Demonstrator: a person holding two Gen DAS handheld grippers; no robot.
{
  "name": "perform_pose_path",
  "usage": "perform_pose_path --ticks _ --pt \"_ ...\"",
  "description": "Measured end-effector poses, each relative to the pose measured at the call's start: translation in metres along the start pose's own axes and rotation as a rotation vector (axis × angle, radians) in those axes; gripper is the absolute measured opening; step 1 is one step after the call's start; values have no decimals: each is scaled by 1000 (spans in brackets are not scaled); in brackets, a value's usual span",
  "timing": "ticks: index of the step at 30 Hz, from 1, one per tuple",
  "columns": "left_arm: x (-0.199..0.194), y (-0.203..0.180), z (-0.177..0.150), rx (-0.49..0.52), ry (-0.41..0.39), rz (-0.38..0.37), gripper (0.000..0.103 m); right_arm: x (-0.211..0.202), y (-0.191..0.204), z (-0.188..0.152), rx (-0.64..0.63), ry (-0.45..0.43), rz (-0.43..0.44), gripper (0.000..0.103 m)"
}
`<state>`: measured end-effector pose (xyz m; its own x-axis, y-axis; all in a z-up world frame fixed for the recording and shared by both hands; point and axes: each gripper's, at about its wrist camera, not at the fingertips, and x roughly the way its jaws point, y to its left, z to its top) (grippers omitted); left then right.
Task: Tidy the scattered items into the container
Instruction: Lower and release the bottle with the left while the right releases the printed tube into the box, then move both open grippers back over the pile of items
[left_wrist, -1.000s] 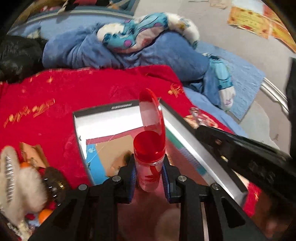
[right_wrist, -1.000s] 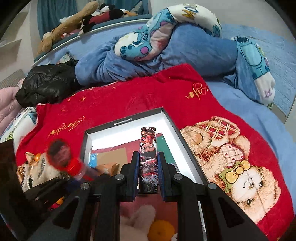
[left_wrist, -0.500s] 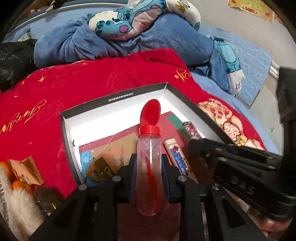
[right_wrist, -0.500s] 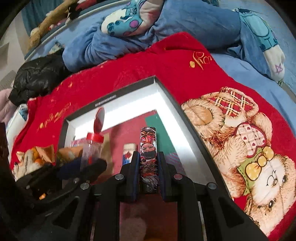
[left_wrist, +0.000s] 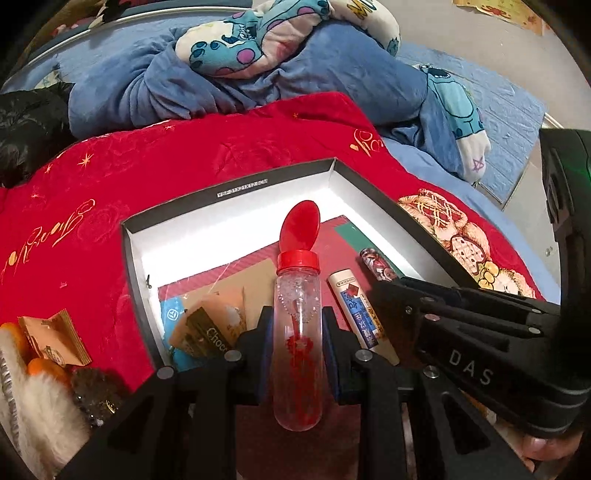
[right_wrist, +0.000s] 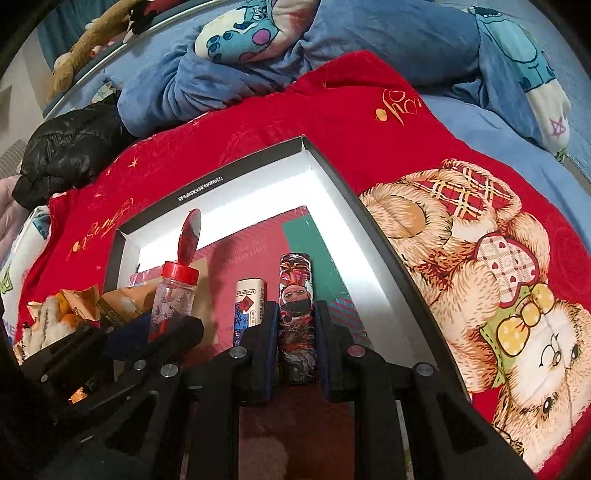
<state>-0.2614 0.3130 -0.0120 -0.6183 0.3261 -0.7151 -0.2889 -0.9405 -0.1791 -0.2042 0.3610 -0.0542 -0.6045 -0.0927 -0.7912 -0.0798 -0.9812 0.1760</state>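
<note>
An open black box (left_wrist: 236, 192) with white inner walls lies on the red blanket. My left gripper (left_wrist: 297, 321) is shut on a clear bottle (left_wrist: 297, 291) with a red flip cap standing open, held over the box's near part. In the right wrist view my right gripper (right_wrist: 295, 317) is shut on a printed tube (right_wrist: 295, 288), low over the box (right_wrist: 199, 190) floor. A white tube (right_wrist: 249, 299) lies inside, between the two grippers. The bottle (right_wrist: 173, 295) and left gripper (right_wrist: 166, 325) show at the left there.
A chocolate snack packet (left_wrist: 210, 328) and a blue card lie in the box. Orange packets (left_wrist: 55, 339) and a white fluffy item (left_wrist: 37, 406) sit on the blanket left of it. Blue bedding with a cartoon pillow (left_wrist: 288, 37) and a black jacket (left_wrist: 26, 129) lie behind.
Both grippers came down over the box with their items, and the left view rolled so the bottle now points into the box. Over the last half second little moved.
</note>
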Motion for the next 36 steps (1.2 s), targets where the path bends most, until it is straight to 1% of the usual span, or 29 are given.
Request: perform_pose_path --ticks 7,8,10,11,12,13,14,15,16,17,18,21,23,24,27,31,34,36 --pt "-2 1 -3 0 -11 -23 26 -1 -1 3 5 3 11 21" --pt "-2 1 -2 -3 -12 -19 27 -1 -1 4 6 3 9 23" --pt "-2 2 -2 -8 -14 -6 28 -3 -3 5 19 -2 -17 31" --pt "-3 2 -2 -7 -18 4 30 -5 -5 6 32 -6 -23 40" --pt "-3 2 -2 -3 -16 3 49 -8 -7 7 43 -19 16 52" --pt "-3 1 -1 -1 -13 -12 70 -10 -5 7 33 -28 57 59" --pt "-6 -1 0 2 -15 13 73 -13 -1 7 16 -40 49 68" --pt "-8 -3 1 11 -25 52 79 -15 2 8 7 -43 20 80" --pt "-12 -3 0 26 -45 78 80 -17 3 9 7 -54 -32 90" --pt "-15 -4 0 38 -62 90 81 -19 4 9 8 -63 -57 98" --pt "-16 -3 1 37 -67 99 83 -20 3 9 10 -71 -43 98" --pt "-20 1 3 20 -75 83 85 -23 -3 9 30 -83 -11 101" --pt "-24 2 5 15 -82 79 99 -26 -4 9 50 -96 19 103" --pt "-26 2 5 15 -89 66 103 -29 -3 9 55 -107 21 103" --pt "-35 0 7 14 -107 35 103 -44 6 11 22 -154 -48 103" --pt "-56 -2 9 29 -133 35 103 -65 15 10 -10 -181 -33 103" --pt "-79 7 7 13 -157 29 103 -87 25 10 -34 -220 -49 103" --pt "-94 14 6 1 -176 25 103 -103 31 11 -30 -244 -30 103"
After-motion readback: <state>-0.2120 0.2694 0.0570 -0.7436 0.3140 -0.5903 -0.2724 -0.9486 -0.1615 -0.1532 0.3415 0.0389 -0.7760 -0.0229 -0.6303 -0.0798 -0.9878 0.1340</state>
